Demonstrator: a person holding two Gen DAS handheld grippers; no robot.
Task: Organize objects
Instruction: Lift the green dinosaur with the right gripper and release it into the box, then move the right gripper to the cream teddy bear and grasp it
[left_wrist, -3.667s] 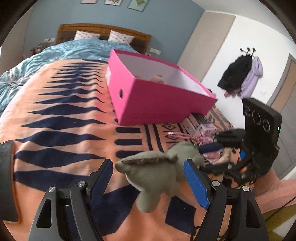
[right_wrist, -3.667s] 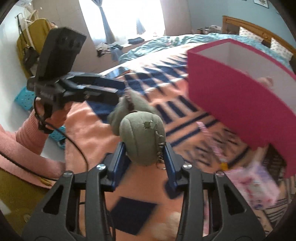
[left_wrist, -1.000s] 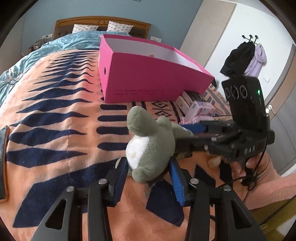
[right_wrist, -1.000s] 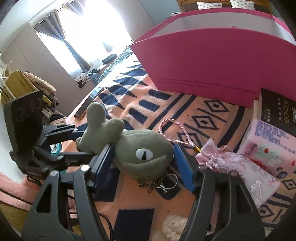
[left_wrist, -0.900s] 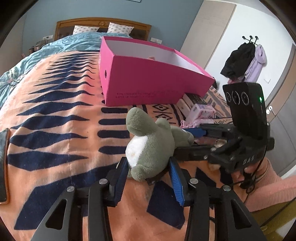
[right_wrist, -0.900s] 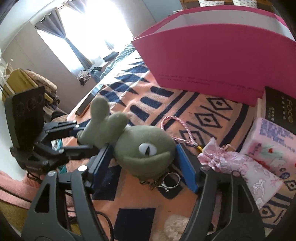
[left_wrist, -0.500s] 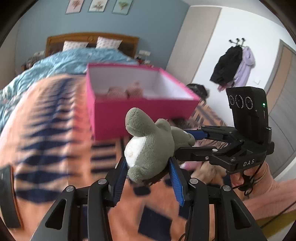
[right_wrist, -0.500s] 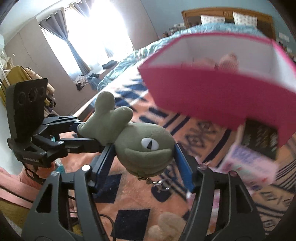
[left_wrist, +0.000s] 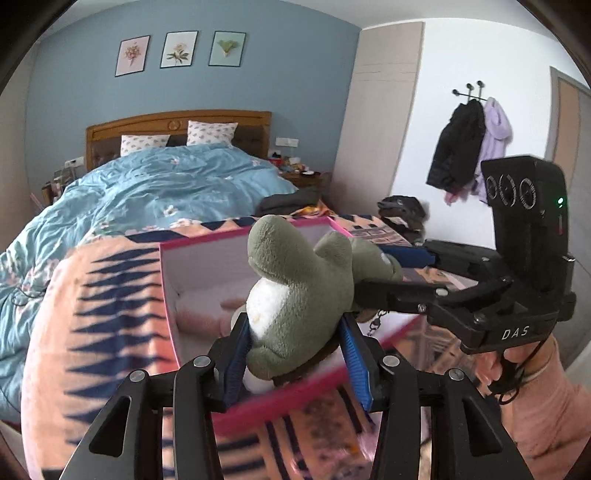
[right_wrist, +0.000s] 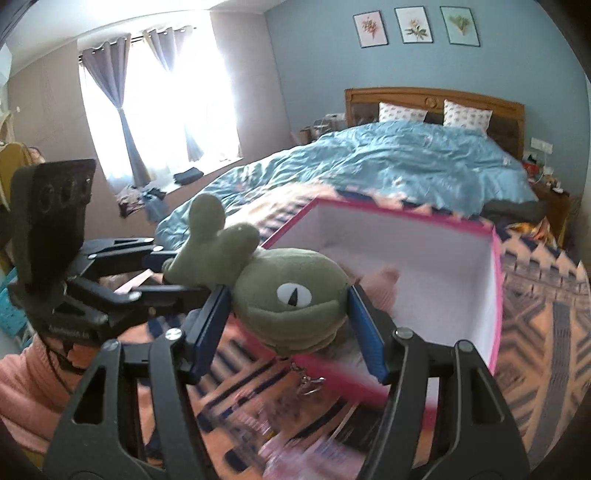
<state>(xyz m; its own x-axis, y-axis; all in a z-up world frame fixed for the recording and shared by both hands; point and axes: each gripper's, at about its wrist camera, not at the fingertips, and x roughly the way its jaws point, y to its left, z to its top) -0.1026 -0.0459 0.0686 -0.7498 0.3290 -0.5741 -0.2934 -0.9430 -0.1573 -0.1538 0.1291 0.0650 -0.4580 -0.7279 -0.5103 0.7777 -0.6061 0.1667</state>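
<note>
Green plush toy hangs in the air over the near edge of the pink box, gripped from both ends. The left gripper is closed on its white-bellied tail end, blue pads pressing into the fabric on both sides; its jaws have just eased a little wider with the toy between them. The right gripper clamps the toy's head, the one white eye facing its camera, pads sunk against the plush on either side. A metal clasp on a short chain dangles under the head.

The box sits open on the orange blanket with dark blue pointed stripes, which covers the foot of the bed; its white inside holds something pale pink, too blurred to name. A blue duvet covers the rest of the bed up to the wooden headboard. A pink sleeve shows behind the right gripper's handle.
</note>
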